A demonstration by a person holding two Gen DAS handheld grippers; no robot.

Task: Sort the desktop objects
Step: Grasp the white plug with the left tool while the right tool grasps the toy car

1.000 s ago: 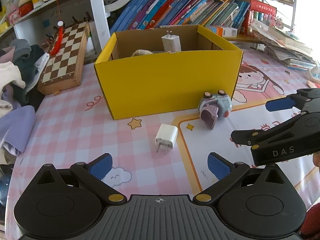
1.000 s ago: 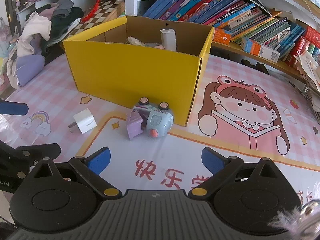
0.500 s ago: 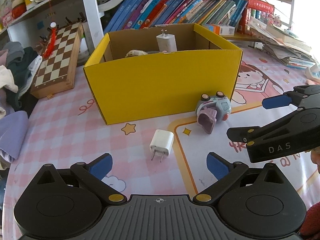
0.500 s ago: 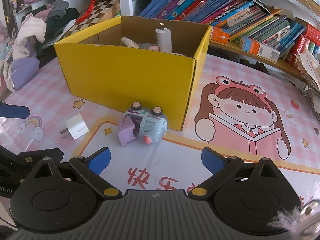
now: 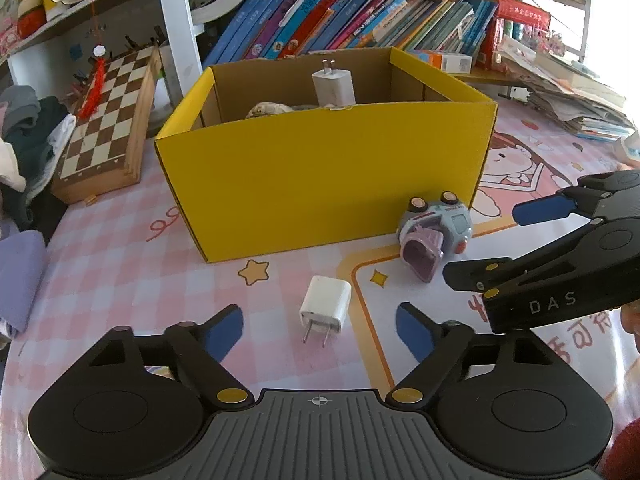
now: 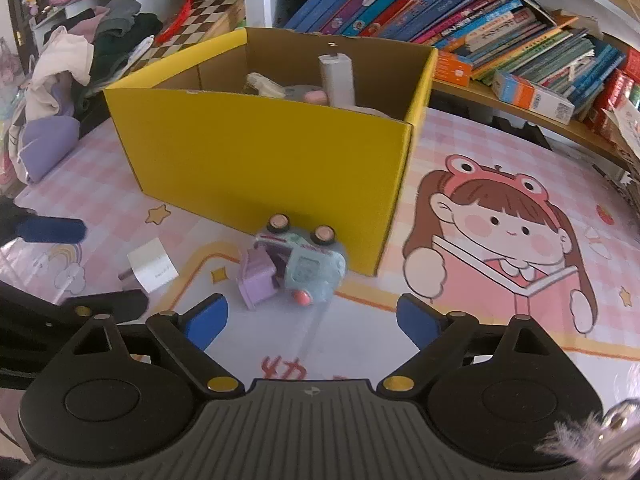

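left gripper (image 5: pixel 319 330) spread wide and empty, the white charger (image 5: pixel 325 303) lying flat on the pink mat (image 5: pixel 120 264) just ahead, prongs toward the camera. right gripper (image 6: pixel 312 322) equally wide, empty, lined up on the toy camera (image 6: pixel 294 270), which sits on its side touching the yellow box (image 5: pixel 320 184). inside the box another charger (image 5: pixel 333 87) stands upright among other items. beyond, a chessboard (image 5: pixel 108 120) and shelves of books (image 5: pixel 360 16).

Chessboard (image 5: pixel 108 120) leaning at my far left, beside a heap of clothes (image 6: pixel 80 60). Books (image 5: pixel 340 12) slanted along the shelf behind. Pink cartoon mat (image 6: pixel 500 240) covers the table.
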